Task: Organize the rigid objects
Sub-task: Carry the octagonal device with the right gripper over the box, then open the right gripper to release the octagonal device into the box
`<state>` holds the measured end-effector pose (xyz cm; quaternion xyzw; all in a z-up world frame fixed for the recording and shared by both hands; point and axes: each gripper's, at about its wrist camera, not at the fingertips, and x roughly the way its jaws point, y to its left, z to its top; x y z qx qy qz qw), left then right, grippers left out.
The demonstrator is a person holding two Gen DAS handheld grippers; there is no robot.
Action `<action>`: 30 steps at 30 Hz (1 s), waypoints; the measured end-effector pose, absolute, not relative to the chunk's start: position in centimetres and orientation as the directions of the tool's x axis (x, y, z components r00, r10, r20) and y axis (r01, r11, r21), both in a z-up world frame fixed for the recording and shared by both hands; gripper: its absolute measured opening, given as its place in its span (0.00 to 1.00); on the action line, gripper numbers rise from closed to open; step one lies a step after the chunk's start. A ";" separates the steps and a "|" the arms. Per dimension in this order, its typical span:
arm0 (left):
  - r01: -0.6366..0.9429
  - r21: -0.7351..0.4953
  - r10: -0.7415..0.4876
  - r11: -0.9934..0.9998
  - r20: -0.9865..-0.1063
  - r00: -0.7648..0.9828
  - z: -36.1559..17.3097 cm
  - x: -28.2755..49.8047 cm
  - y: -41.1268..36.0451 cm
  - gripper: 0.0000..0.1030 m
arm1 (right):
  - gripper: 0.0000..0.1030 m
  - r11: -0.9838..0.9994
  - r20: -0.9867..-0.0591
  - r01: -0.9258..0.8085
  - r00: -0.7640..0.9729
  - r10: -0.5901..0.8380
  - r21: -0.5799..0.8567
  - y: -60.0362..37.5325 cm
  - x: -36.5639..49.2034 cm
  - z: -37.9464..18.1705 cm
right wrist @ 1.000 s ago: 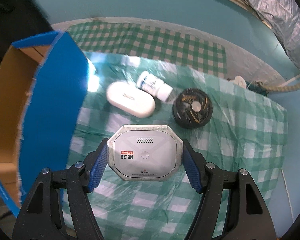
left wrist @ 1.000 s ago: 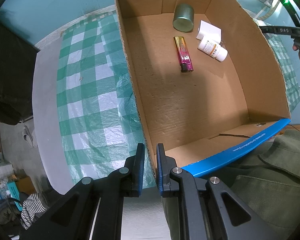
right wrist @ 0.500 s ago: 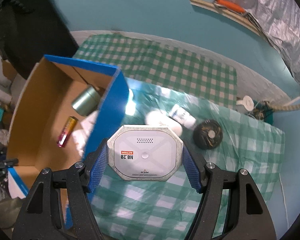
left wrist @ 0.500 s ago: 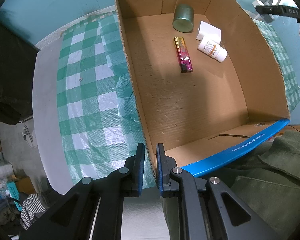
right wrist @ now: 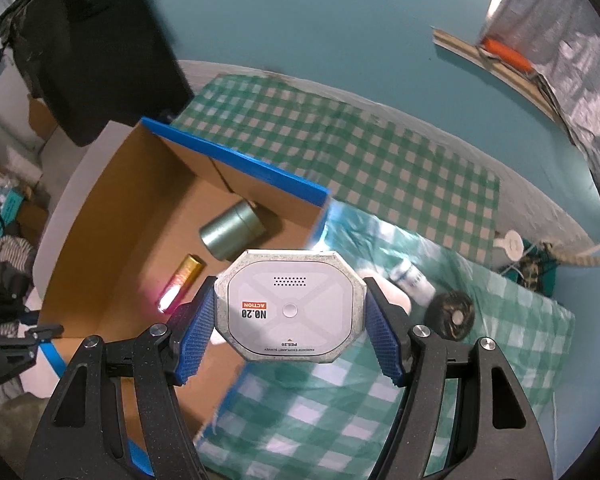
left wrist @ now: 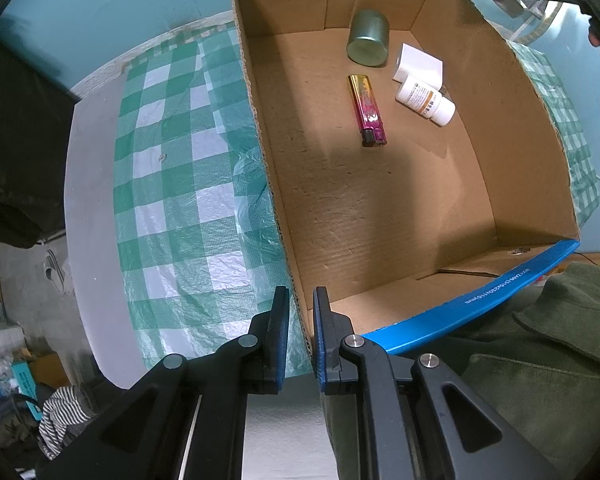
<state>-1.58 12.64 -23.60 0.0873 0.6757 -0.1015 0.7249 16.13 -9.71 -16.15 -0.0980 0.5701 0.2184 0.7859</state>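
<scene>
Open brown cardboard box with blue-taped rims (left wrist: 380,208) (right wrist: 112,216) on counter. Inside, toward far end: green metal cylindrical tin (left wrist: 368,43) (right wrist: 233,233) lying on its side; gold-to-magenta lighter (left wrist: 367,110) (right wrist: 180,282) flat on box floor; white pill bottle with orange-banded label (left wrist: 425,100) on its side, touching small white rectangular box (left wrist: 419,65) behind it.

Counter covered by green-and-white checked plastic cloth (left wrist: 172,184) (right wrist: 380,168); teal wall behind. On cloth outside box, right wrist view: white bottle with blue print (right wrist: 413,279) lying down, black round disc with pale centre (right wrist: 455,315) just beside it.

Left gripper (left wrist: 301,336) narrow, blue pads straddling near-left box wall at corner; contact with cardboard cannot be told.

Right gripper (right wrist: 290,312) clamped on grey octagonal flat case with white face, printed "NO.20" and orange "ACTION" tag (right wrist: 290,305); case held in air above box's right wall, face toward camera, pads on both side edges.
</scene>
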 end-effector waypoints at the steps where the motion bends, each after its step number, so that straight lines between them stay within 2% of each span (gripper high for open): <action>1: 0.265 -0.011 -0.030 0.964 -0.997 0.066 -23.6 -1.6 12.6 0.11 | 0.68 0.880 -0.939 -0.465 0.252 0.232 0.092 -9.2 16.2 -16.2; 15: 0.264 -0.012 -0.031 0.964 -0.997 0.067 -23.6 -1.5 12.7 0.11 | 0.68 0.849 -0.951 -0.524 0.219 0.217 0.073 -5.5 16.5 -17.8; 30: 0.264 -0.012 -0.030 0.964 -0.997 0.066 -23.6 -1.6 12.7 0.11 | 0.68 0.854 -0.960 -0.513 0.182 0.213 0.092 -5.1 16.6 -19.5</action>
